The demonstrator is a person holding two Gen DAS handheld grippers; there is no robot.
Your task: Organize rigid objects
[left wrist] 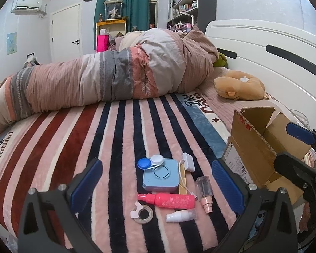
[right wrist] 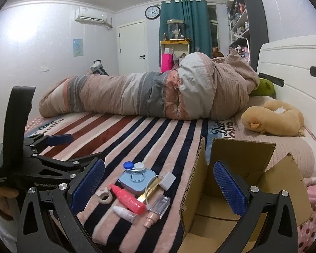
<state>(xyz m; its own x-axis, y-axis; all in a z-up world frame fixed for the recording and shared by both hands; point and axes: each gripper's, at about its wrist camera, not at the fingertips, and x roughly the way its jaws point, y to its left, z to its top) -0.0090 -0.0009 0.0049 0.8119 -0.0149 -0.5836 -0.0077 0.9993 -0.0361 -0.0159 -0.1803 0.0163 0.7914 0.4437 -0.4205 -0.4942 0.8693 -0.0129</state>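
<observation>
Small items lie in a cluster on the striped blanket: a light blue square case [left wrist: 160, 176] [right wrist: 133, 178] with a blue-and-white contact lens case [left wrist: 150, 162] [right wrist: 133, 166] on it, a pink bottle [left wrist: 168, 200] [right wrist: 128, 199], a tape roll [left wrist: 143, 213] [right wrist: 105, 197], a small white bottle [left wrist: 180, 215] [right wrist: 125, 212], a clear spray bottle [left wrist: 204, 189] [right wrist: 158, 207], a white adapter [left wrist: 188, 162] [right wrist: 167, 180] and a gold stick [left wrist: 182, 184] [right wrist: 149, 190]. My left gripper [left wrist: 157, 183] is open above the cluster. My right gripper [right wrist: 158, 183] is open, by the open cardboard box [left wrist: 263, 147] [right wrist: 231, 194].
A rolled quilt [left wrist: 107, 78] [right wrist: 153, 92] lies across the bed behind the items. A tan plush toy [left wrist: 240, 86] [right wrist: 273, 118] rests near the white headboard [left wrist: 273, 48]. The box stands right of the cluster at the bed's near edge.
</observation>
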